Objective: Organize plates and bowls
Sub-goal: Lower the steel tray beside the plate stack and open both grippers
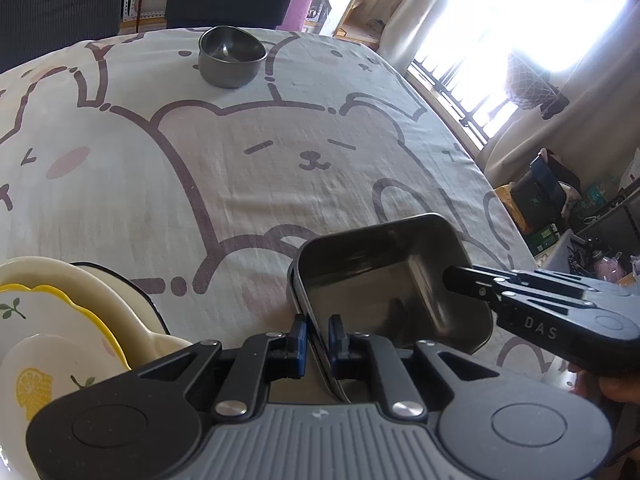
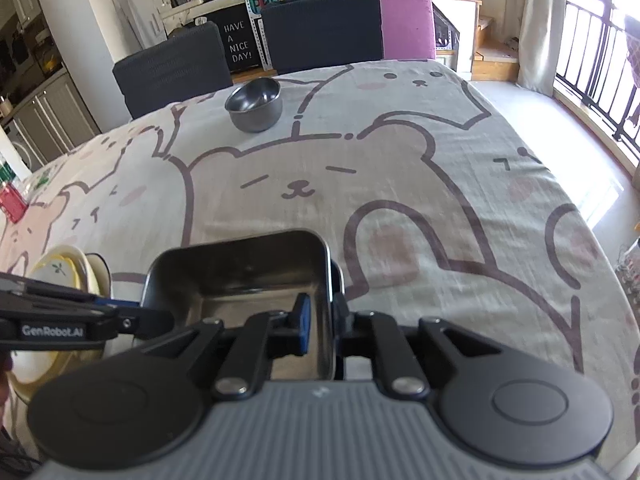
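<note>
Both grippers hold one steel tray [image 1: 384,280] by its walls, tipped up over the table [image 1: 240,168]. The left gripper [image 1: 318,338] is nearly closed, pads pinching the near-left wall; the right gripper [image 2: 320,320] straddles the right wall, and I cannot tell whether its pads still press. This looks like carrying or setting it down; next it needs a level, steady release. The tray is rectangular, shiny, empty. Left sits a stack of plates [image 1: 60,312]; far across, a steel bowl [image 1: 232,56].

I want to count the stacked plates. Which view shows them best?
The left wrist view: the stacked plates fill its lower left corner. In the right wrist view, the stack is small and partly hidden behind the left tongs.
</note>
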`<state>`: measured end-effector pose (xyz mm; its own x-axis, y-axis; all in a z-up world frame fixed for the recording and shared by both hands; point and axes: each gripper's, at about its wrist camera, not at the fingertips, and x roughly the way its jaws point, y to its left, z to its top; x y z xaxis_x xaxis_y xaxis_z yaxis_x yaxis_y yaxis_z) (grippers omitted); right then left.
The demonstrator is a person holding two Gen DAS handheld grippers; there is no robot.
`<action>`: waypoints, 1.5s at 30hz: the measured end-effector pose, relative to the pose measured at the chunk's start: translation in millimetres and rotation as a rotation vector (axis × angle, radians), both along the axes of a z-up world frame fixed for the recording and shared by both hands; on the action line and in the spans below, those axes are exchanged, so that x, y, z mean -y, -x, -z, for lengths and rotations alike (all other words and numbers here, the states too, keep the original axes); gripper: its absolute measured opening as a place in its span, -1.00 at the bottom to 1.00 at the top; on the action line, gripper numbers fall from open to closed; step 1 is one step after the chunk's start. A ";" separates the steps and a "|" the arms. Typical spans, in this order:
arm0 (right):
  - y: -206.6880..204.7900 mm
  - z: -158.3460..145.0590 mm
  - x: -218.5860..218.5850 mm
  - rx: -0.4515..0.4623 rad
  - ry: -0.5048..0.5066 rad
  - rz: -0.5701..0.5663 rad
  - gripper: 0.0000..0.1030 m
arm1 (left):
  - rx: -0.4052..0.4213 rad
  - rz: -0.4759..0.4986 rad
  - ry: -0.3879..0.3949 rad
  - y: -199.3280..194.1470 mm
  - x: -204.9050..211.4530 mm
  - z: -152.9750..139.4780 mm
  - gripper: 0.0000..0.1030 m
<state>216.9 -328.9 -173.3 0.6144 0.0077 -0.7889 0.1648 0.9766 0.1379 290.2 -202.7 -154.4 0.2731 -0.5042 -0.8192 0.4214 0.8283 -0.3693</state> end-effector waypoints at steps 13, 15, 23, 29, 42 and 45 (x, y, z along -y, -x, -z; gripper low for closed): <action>1.2 7.4 5.7 -0.028 -0.002 0.015 -0.85 | -0.015 0.016 0.026 -1.9 -3.6 1.6 -0.71; 2.0 8.5 7.7 -0.031 0.005 0.026 -0.85 | -0.019 0.019 0.015 -1.8 -3.9 3.0 -0.78; 2.6 12.7 13.0 -0.033 -0.016 0.034 -0.85 | -0.033 0.019 0.002 -3.2 -6.4 7.9 -0.78; 2.4 13.3 13.7 -0.034 -0.018 0.032 -0.82 | -0.034 0.022 0.001 -3.0 -7.0 8.2 -0.76; 0.3 16.0 13.0 -0.036 -0.011 0.024 -0.82 | -0.043 0.040 0.002 -0.2 -6.0 7.7 -0.77; -2.2 15.2 13.6 -0.039 -0.009 0.024 -0.82 | -0.044 0.048 0.004 0.5 -4.9 8.1 -0.77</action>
<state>219.1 -342.5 -188.5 0.5834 0.0009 -0.8122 0.1933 0.9711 0.1400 289.7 -197.8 -162.5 0.2119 -0.5191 -0.8280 0.4438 0.8060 -0.3917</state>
